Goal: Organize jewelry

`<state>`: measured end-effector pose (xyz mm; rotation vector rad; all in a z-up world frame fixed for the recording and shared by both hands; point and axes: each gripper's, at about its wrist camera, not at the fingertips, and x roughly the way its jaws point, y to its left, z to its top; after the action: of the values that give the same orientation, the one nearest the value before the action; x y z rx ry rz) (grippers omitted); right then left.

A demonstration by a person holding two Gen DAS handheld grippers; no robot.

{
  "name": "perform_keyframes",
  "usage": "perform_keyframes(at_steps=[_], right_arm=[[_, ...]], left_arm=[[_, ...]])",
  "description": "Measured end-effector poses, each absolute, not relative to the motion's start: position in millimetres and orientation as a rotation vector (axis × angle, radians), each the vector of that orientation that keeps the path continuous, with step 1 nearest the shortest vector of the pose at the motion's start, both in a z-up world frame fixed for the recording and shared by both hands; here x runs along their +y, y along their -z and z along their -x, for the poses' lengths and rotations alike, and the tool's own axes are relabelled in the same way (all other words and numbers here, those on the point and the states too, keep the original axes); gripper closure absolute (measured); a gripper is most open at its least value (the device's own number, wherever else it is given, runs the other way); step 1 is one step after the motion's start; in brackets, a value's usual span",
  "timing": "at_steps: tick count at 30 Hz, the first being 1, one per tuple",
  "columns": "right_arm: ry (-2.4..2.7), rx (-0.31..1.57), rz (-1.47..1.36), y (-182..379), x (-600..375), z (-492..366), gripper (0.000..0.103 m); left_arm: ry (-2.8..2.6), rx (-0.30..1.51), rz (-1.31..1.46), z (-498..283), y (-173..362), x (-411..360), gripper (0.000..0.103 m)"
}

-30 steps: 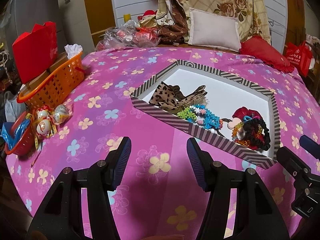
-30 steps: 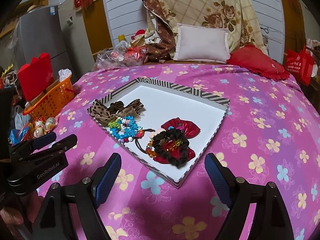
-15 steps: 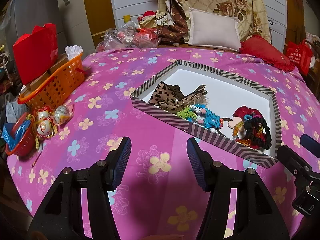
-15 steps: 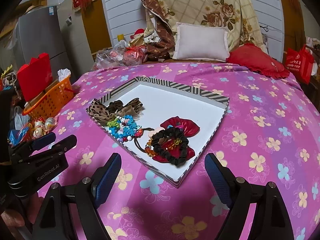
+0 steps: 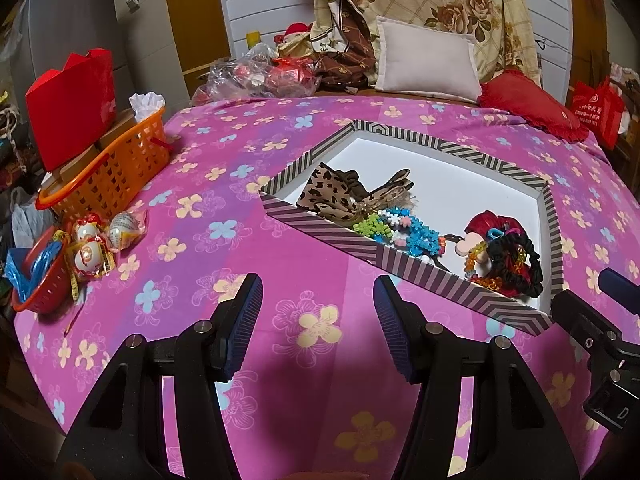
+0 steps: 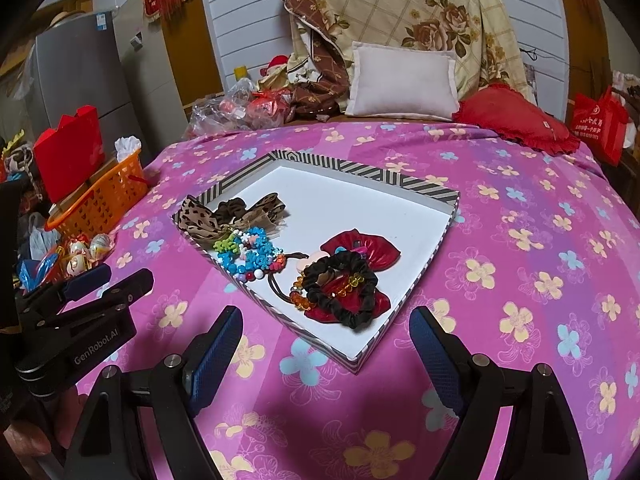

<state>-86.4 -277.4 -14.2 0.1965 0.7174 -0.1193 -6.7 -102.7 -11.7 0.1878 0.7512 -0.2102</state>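
While both of your grippers hang above the near edge of the flowered bedspread (image 6: pixel 520 240), the left gripper (image 5: pixel 318 320) and the right gripper (image 6: pixel 326 354) each stand wide apart and hold nothing. All the jewelry sits inside the striped tray (image 6: pixel 424 190), crowded along its near-left side: a leopard-print bow (image 6: pixel 208 220) in the left corner, a blue bead bracelet (image 6: pixel 250 256) just beside it, and a black scrunchie (image 6: pixel 340 288) lying on a red bow (image 6: pixel 360 252), with an orange bead string (image 6: pixel 300 300) touching them. The far half of the tray floor is bare white. These pictures would fit pieces freshly gathered into the tray as well as pieces waiting to be spread and sorted, so judge by the tangle itself. If you lift anything, I would come straight down over one piece, pinch only its top strand, and raise it slowly, since the scrunchie, the beads and a dark cord seem to overlap and may drag each other. The bedspread is soft, so the tray may tip if pressed on its rim. To the left stand an orange basket (image 5: pixel 108 172) and small wrapped figures (image 5: pixel 100 240); pillows (image 6: pixel 400 80) and a red cushion (image 6: pixel 516 120) lie at the head of the bed.
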Motion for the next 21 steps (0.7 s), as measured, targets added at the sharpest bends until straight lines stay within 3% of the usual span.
perform_keyframes(at_steps=[21], right_arm=[[0.117,0.737,-0.198,18.5,-275.5,84.2,0.019]], left_arm=[[0.212,0.760,-0.186,6.4,12.5,-103.8,0.045]])
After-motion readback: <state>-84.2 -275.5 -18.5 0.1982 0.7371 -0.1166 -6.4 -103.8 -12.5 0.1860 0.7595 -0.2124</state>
